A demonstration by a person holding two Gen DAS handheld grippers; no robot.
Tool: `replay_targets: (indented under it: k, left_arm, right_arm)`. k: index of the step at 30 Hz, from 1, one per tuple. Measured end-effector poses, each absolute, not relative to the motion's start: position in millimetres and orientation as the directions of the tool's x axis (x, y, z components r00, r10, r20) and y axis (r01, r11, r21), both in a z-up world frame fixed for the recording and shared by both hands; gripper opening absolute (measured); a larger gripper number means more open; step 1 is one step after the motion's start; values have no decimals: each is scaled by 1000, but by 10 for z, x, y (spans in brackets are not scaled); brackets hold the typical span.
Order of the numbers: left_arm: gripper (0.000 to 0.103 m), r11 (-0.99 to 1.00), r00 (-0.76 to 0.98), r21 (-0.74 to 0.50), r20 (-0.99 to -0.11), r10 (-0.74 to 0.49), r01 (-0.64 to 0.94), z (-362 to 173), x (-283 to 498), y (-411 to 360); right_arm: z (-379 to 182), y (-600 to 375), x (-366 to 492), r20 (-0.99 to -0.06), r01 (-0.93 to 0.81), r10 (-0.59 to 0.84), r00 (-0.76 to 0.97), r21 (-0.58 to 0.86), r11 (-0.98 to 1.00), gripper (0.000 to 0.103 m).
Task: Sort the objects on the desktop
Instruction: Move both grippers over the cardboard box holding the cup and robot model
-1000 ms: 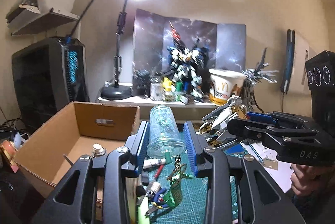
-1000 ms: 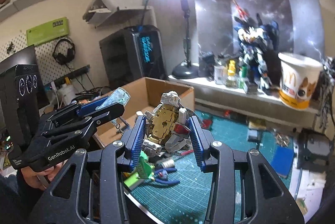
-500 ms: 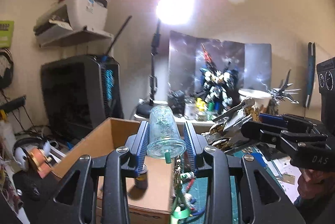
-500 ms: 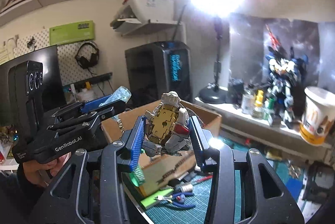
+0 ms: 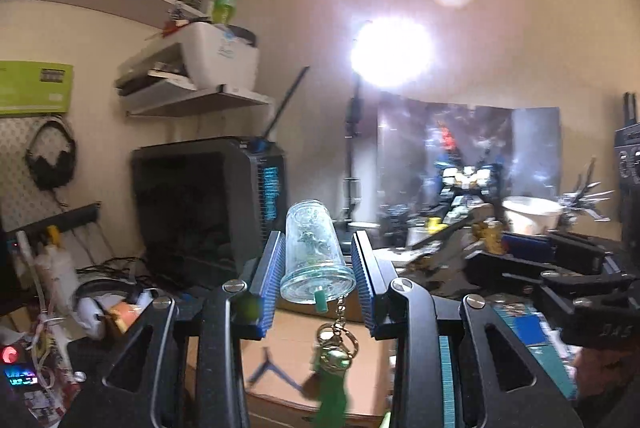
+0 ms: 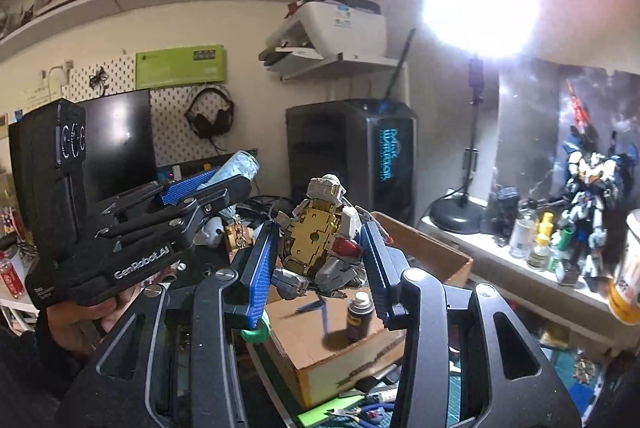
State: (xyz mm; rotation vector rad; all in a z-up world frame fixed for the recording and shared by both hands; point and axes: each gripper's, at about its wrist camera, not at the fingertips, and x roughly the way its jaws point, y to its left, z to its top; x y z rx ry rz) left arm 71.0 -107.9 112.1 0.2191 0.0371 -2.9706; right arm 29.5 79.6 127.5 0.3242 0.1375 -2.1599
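I am swinging both tongs leftward and lifting them off the bench: the left tongs (image 5: 318,268) are now carrying the clear jar (image 5: 316,252) over the cardboard box (image 5: 288,356), its green keychain (image 5: 334,368) dangling above the box floor, and the right tongs (image 6: 320,256) are bringing the robot figure (image 6: 320,244) above the box too.

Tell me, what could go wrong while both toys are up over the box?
The cup charm is pinched only at its sides by the left gripper, so it might slip. Its dangling keychain could snag the box edge. The robot figure in the right gripper has thin parts that could snap if dropped.
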Motion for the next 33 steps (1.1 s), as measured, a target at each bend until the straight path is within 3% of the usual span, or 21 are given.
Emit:
replay_targets:
  k: [13,20,33]
  left_arm:
    - [34,-961,-943,-29,-206,-263,274,1028,631,-1427]
    - [34,-964,-943,-28,-217,-252,264,1028,555,-1443]
    - [34,-973,-950,-5,-217,-225,231,1093,353,-1362]
  right_arm:
    - [1183,621,99,-301,836,-804,-512,41,-548,40]
    - [1055,593,-74,-340,822,-787,-515,65,-566,40]
    - [1160,634,-156,-330,820,-783,-528,42,-571,40]
